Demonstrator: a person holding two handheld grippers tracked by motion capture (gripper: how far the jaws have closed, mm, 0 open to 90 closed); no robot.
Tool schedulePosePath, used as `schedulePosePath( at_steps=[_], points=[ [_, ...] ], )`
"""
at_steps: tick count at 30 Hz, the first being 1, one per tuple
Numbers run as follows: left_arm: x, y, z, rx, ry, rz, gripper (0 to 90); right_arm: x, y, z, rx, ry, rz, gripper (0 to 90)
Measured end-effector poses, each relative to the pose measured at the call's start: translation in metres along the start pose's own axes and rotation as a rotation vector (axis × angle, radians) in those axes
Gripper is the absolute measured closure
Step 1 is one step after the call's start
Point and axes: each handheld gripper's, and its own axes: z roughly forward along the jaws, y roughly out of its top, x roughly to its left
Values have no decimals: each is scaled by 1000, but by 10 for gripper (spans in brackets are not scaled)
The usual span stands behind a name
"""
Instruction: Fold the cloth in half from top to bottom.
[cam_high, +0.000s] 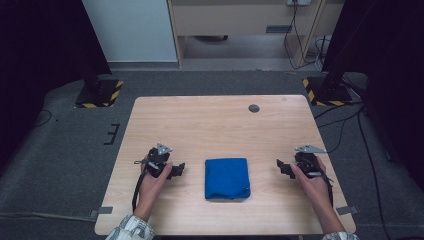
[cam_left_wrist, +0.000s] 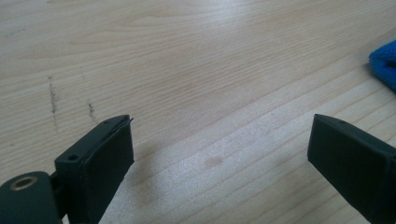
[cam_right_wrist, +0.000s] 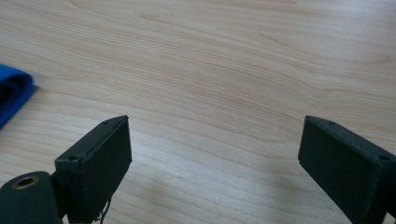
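A: Where does the cloth (cam_high: 227, 178) sit?

B: Folded flat on the worktop (cam_high: 215, 120), between the two tools. It lies to the right of the left tool (cam_high: 176, 170) and to the left of the right tool (cam_high: 283, 167), apart from both. In the left gripper view a blue corner (cam_left_wrist: 385, 63) shows past the right jaw; in the right gripper view the folded edge (cam_right_wrist: 14, 95) shows past the left jaw.

A: And the tools?

B: Both released, jaws spread wide with bare wood between them. Neither grasps anything.

A: What could go wrong?

B: I'd judge the main risk is a shallow pinch. If one jaw catches only the top layer, the fold would peel open instead of lifting whole. Coming in too low, a jaw could push the cloth ahead of it and bunch it up. And if one tool closes before the other, the cloth would likely drag sideways and twist.
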Motion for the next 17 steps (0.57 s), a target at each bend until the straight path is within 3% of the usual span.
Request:
schedulePosePath(
  at_steps=[8,11,14,17],
  points=[
    [-1,-2,7,36,-3,19,57,-6,-10,10,48,-41,15,92],
    [0,-4,8,22,-8,20,24,-2,-10,11,61,-71,-23,74],
    [0,-6,10,-8,-9,21,5,-1,-10,12,63,-71,-25,70],
    [0,-6,10,-6,-9,22,0,-1,-10,12,64,-71,-22,70]
  ],
)
